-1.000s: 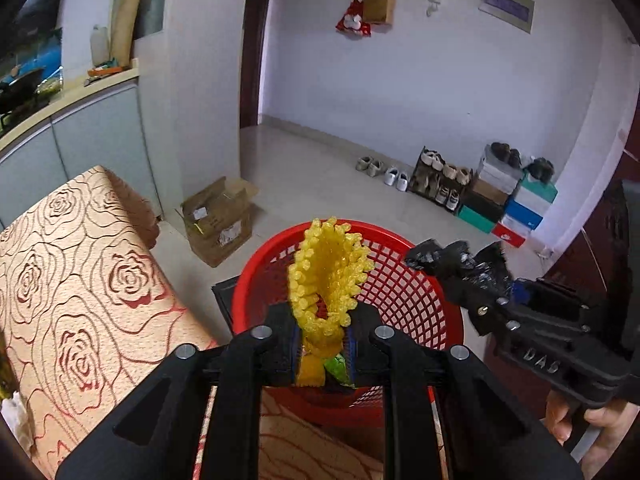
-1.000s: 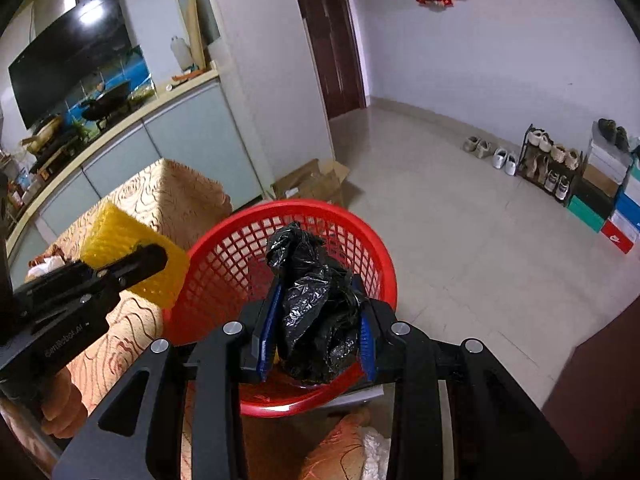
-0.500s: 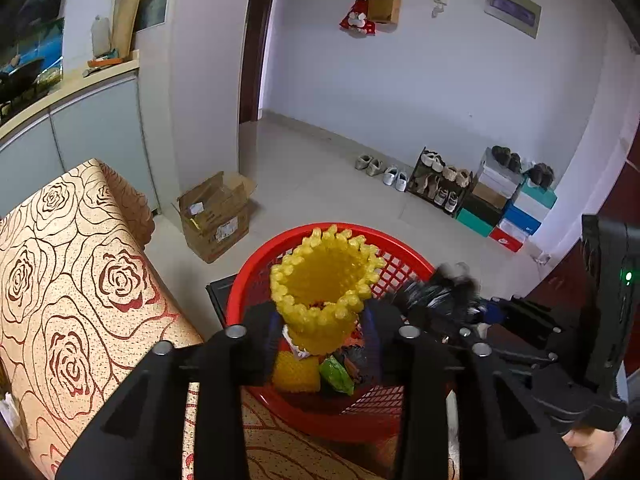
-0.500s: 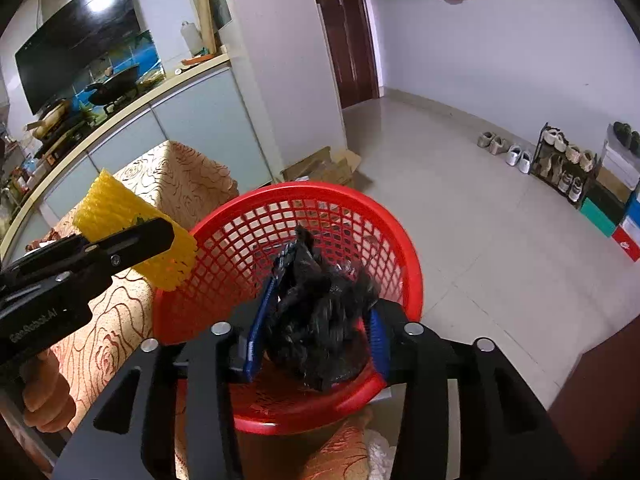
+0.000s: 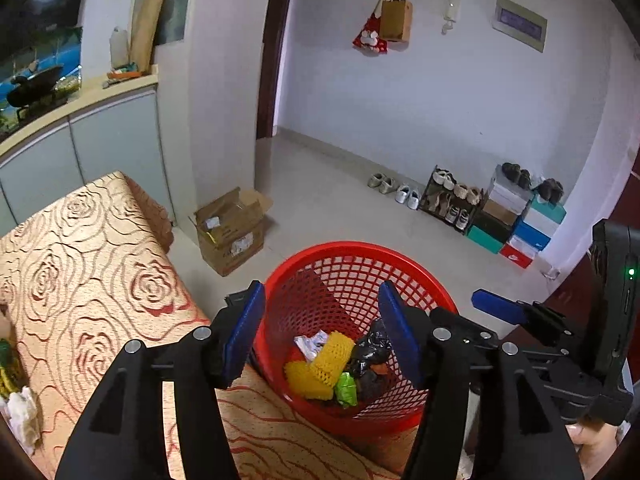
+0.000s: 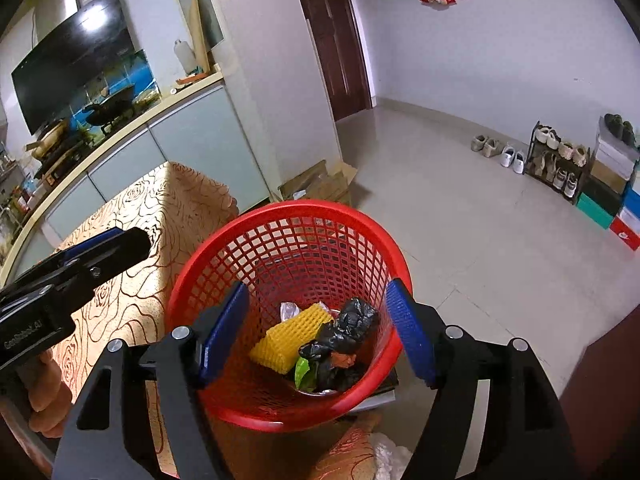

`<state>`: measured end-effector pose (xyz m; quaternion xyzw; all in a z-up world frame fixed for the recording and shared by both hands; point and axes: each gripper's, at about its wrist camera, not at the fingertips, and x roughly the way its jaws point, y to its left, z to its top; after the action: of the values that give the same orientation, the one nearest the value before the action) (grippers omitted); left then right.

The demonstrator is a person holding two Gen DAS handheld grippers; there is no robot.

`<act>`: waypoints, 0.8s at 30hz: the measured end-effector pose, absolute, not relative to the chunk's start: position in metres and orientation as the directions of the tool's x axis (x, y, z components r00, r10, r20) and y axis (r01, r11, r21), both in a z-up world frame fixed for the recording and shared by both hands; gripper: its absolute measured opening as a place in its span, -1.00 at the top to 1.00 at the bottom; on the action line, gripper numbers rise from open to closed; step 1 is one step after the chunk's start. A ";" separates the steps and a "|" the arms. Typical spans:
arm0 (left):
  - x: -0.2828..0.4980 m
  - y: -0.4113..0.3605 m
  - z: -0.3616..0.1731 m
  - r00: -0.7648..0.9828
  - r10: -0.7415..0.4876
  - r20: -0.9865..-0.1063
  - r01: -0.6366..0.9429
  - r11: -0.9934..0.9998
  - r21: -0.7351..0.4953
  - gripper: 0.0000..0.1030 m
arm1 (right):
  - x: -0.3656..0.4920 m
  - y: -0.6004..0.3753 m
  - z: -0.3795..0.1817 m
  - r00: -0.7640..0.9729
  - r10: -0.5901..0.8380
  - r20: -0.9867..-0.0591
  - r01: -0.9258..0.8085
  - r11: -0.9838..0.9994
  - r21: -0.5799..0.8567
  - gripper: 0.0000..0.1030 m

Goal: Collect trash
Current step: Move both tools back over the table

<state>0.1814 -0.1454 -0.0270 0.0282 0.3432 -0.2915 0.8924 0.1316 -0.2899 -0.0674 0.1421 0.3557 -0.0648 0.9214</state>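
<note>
My left gripper [image 5: 322, 330] and right gripper [image 6: 318, 330] have just been opening; both jaws now stand wide with nothing between them. Below, in the red mesh basket [image 6: 224, 256], lie the ribbed yellow foam net [image 6: 290, 336] and crumpled black plastic bag [image 6: 352, 322]. Beyond stands a cardboard box [image 5: 230, 228].

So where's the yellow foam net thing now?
The yellow foam net lies at the bottom of the red basket, left of the crumpled black bag in the right wrist view, with a green wrapper just in front.

Foam net [image 5: 326, 362], black bag [image 6: 344, 330] dropped; tongs opened.
</note>
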 end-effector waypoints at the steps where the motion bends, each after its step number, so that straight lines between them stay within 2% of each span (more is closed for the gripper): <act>1: 0.181 -0.143 -0.025 0.601 -0.497 -0.626 0.535 0.832 -0.145 -0.12 | 0.130 -0.289 -0.066 0.742 -0.024 -0.671 0.222 0.952 0.212 -0.34; 8: 0.171 -0.125 -0.013 0.650 -0.466 -0.600 0.500 0.857 -0.124 -0.16 | 0.127 -0.282 -0.058 0.755 -0.045 -0.654 0.224 0.955 0.192 -0.34; 20: 0.137 -0.094 0.004 0.745 -0.381 -0.548 0.419 0.906 -0.061 -0.38 | 0.112 -0.264 -0.034 0.804 -0.064 -0.591 0.204 0.964 0.172 -0.34; 24: 0.129 -0.073 0.012 0.775 -0.350 -0.526 0.374 0.925 -0.064 -0.44 | 0.104 -0.255 -0.027 0.824 -0.061 -0.563 0.199 0.962 0.187 -0.42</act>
<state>0.1290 -0.0728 0.0123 0.0221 0.2745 -0.1922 0.9419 0.1043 -0.2546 -0.0268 0.1193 0.2887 -0.0686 0.9475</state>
